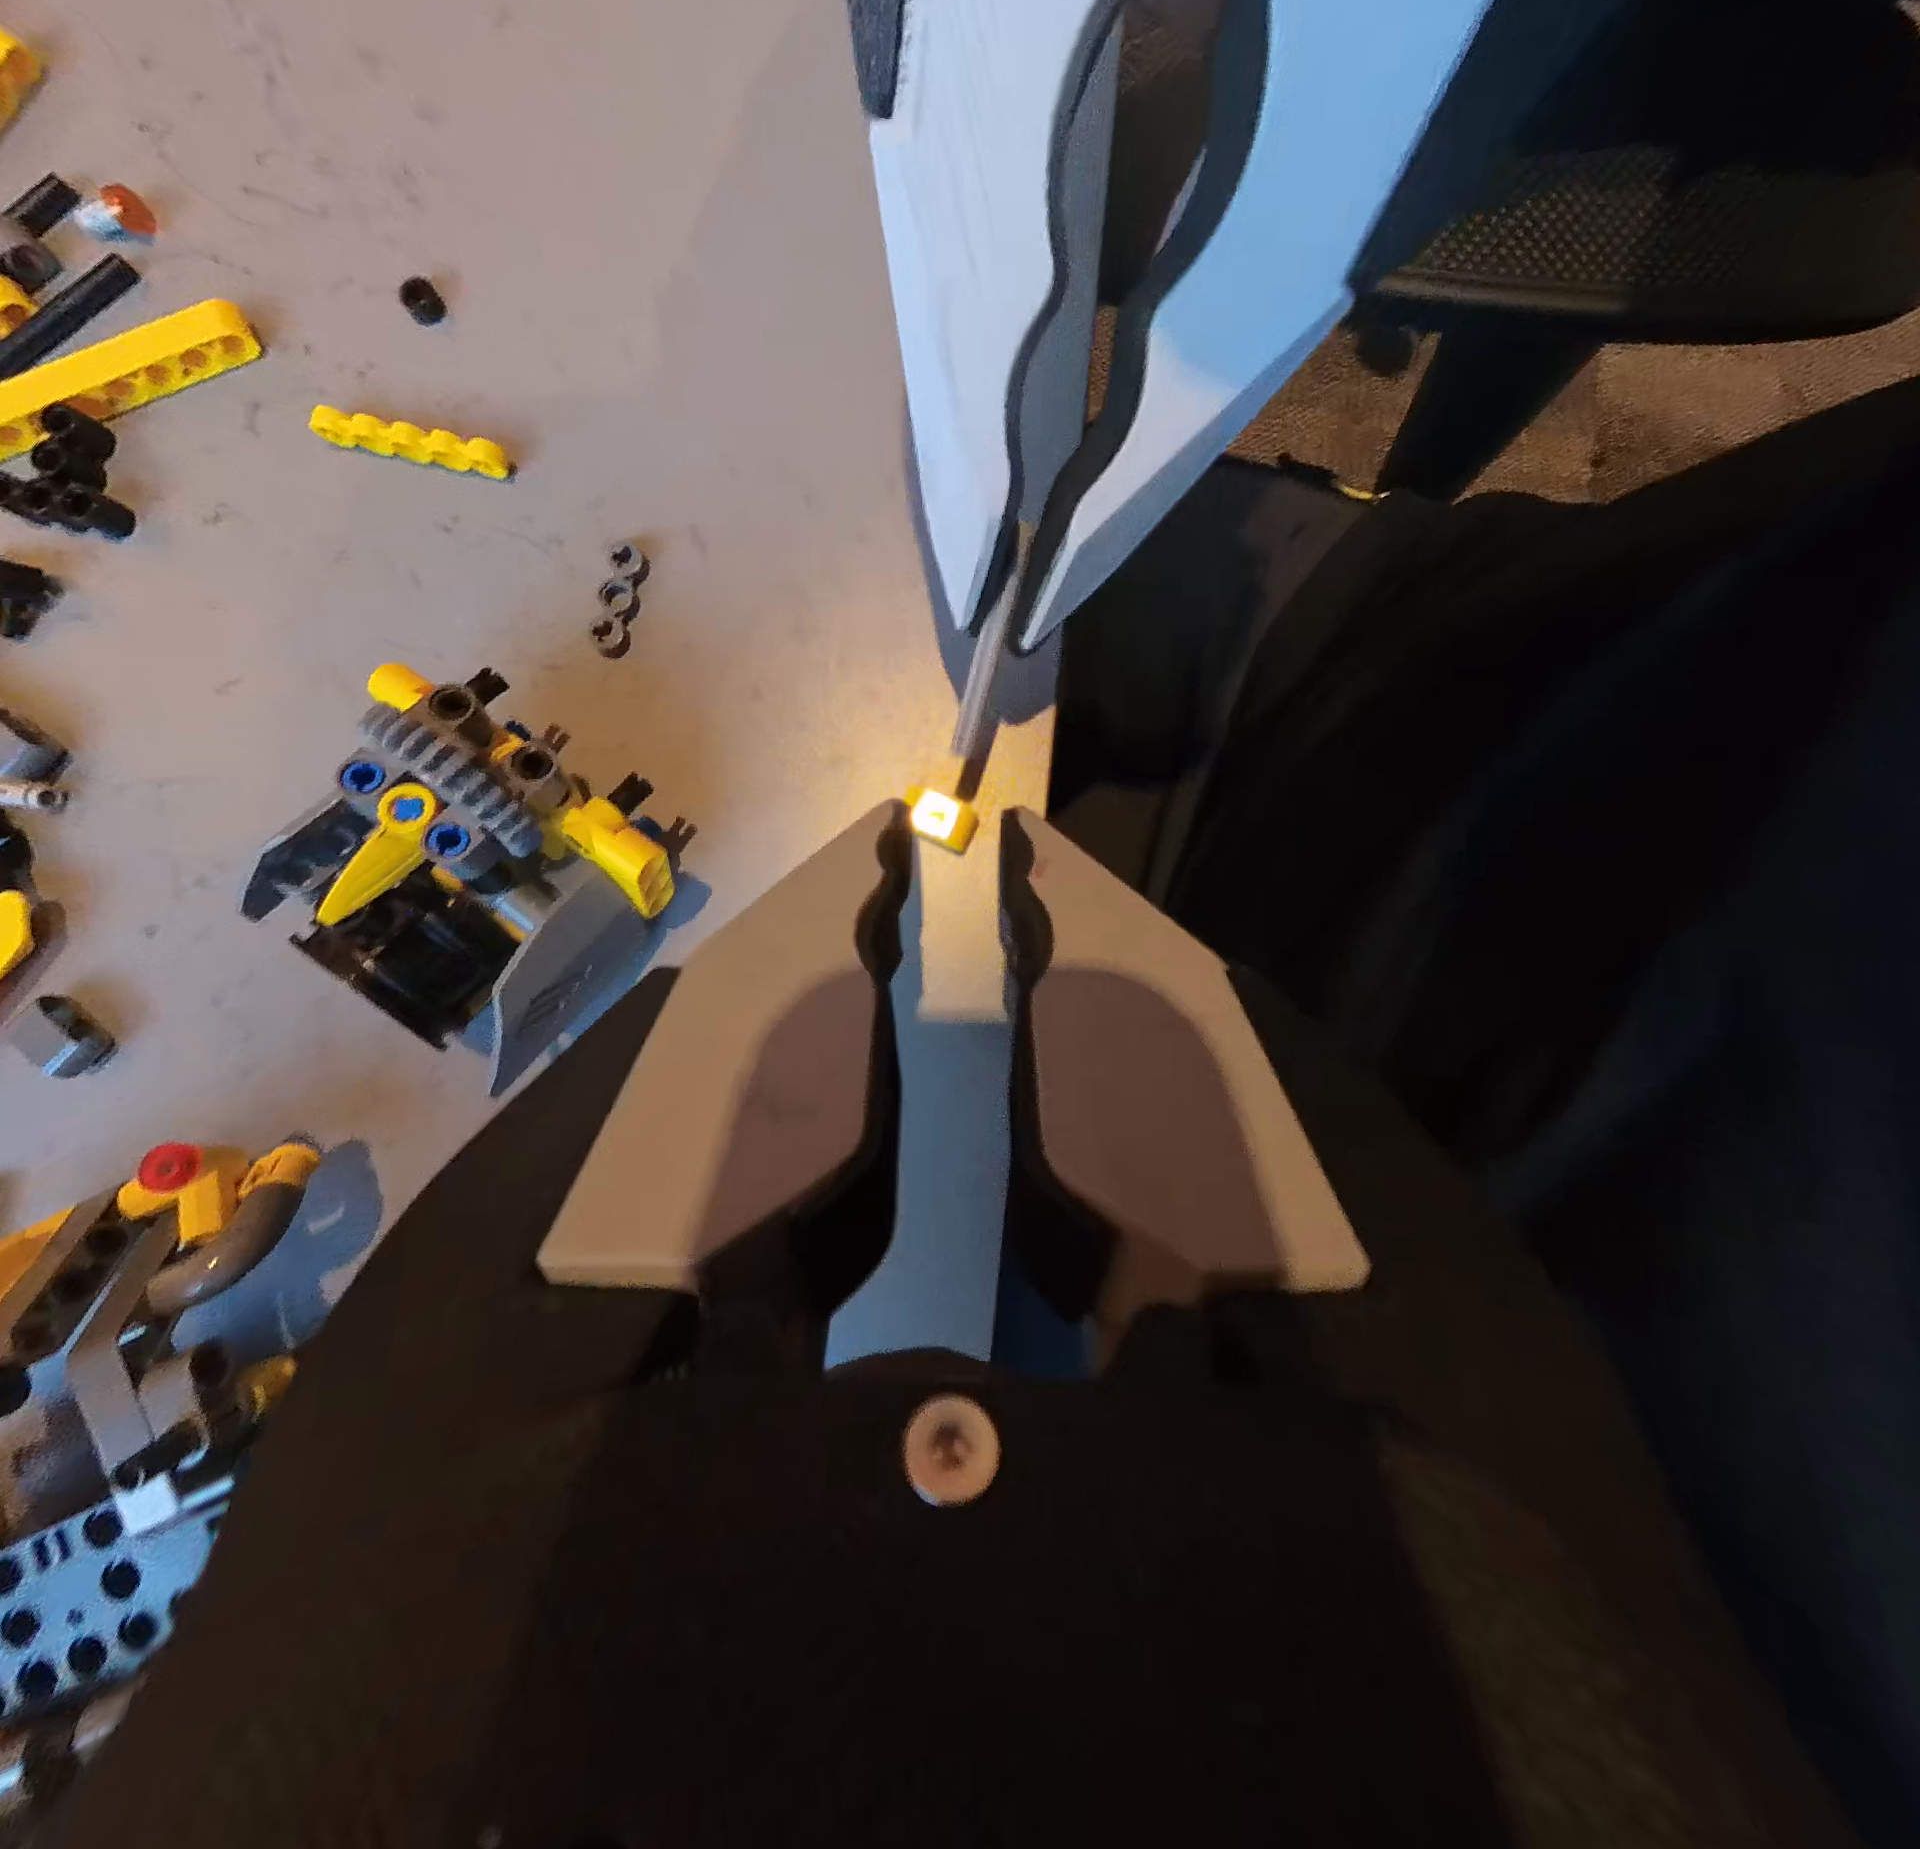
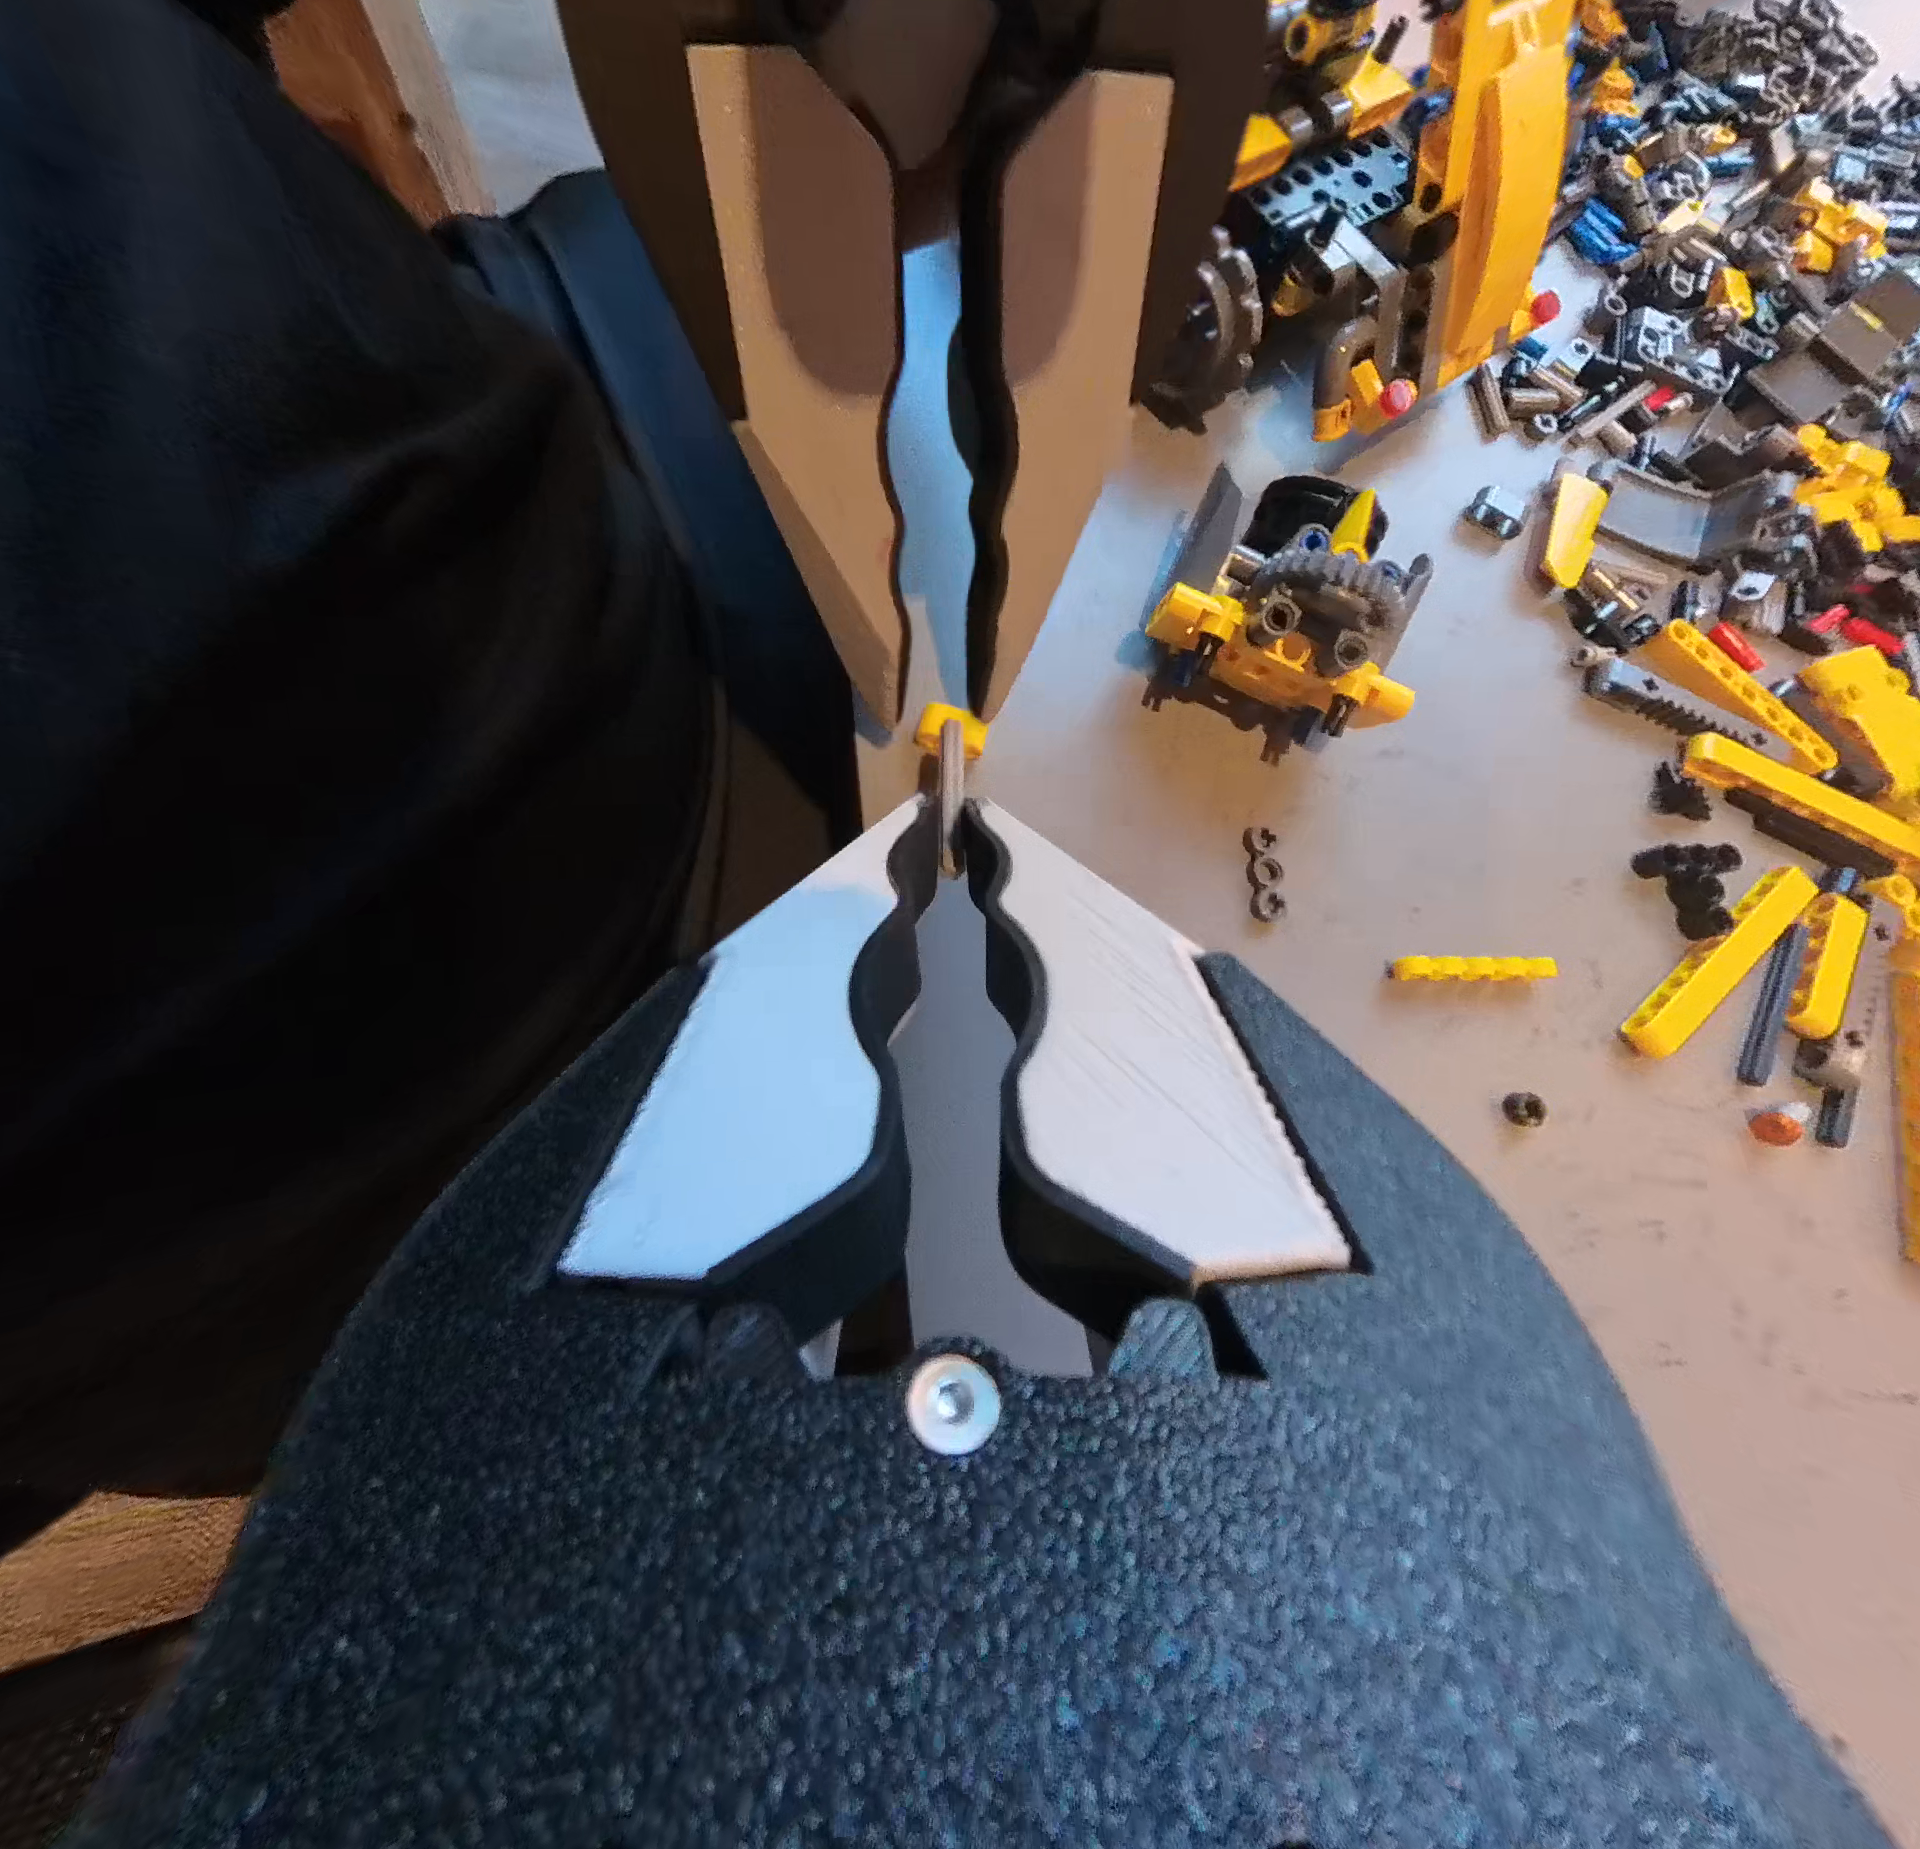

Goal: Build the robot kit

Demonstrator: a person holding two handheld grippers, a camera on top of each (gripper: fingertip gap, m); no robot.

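A: What is lying on the table [image 2: 1558,1384]?
B: Loose building pieces, heaped in the pile [image 2: 1714,241].

A: And the tongs?
B: The left gripper [image 1: 951,817] is pinching a small yellow piece [image 1: 943,818]; the right gripper [image 2: 948,812] is clenching a thin grey axle [image 2: 950,771] touching it.

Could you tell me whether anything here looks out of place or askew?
Nothing looks damaged or spilled. The left tool pinches a small yellow brick at the table edge, and the right tool holds a thin grey axle touching it. Loose bricks lie scattered around a small yellow-and-grey assembly.
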